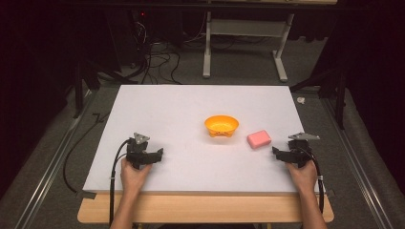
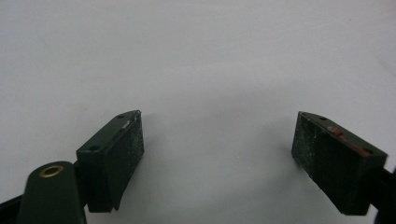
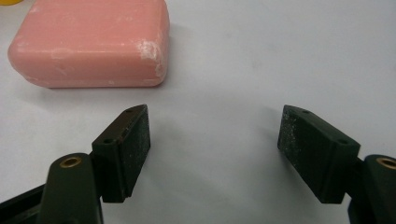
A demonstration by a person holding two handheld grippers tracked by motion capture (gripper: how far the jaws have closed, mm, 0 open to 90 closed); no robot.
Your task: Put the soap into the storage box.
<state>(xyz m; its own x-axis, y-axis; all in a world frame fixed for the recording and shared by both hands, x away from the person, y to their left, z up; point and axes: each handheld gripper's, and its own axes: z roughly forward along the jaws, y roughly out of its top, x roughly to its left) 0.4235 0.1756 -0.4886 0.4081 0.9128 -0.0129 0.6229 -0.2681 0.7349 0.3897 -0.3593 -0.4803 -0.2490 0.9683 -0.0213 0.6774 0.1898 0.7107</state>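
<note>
A pink bar of soap (image 1: 259, 139) lies on the white tabletop (image 1: 181, 102), just right of an empty orange bowl (image 1: 221, 125). My right gripper (image 1: 298, 145) rests near the table's right edge, a short way right of the soap. In the right gripper view its jaws (image 3: 215, 135) stand open over bare table, and the soap (image 3: 91, 44) lies ahead and to the left, apart from them. My left gripper (image 1: 142, 145) sits at the front left of the table. Its jaws (image 2: 217, 140) are open with nothing between them.
A wooden strip (image 1: 205, 210) runs along the table's near edge. Beyond the far edge are a white metal stand (image 1: 243, 47) and loose cables (image 1: 157, 59) on the floor. Dark tripod legs (image 1: 83, 81) stand at both far corners.
</note>
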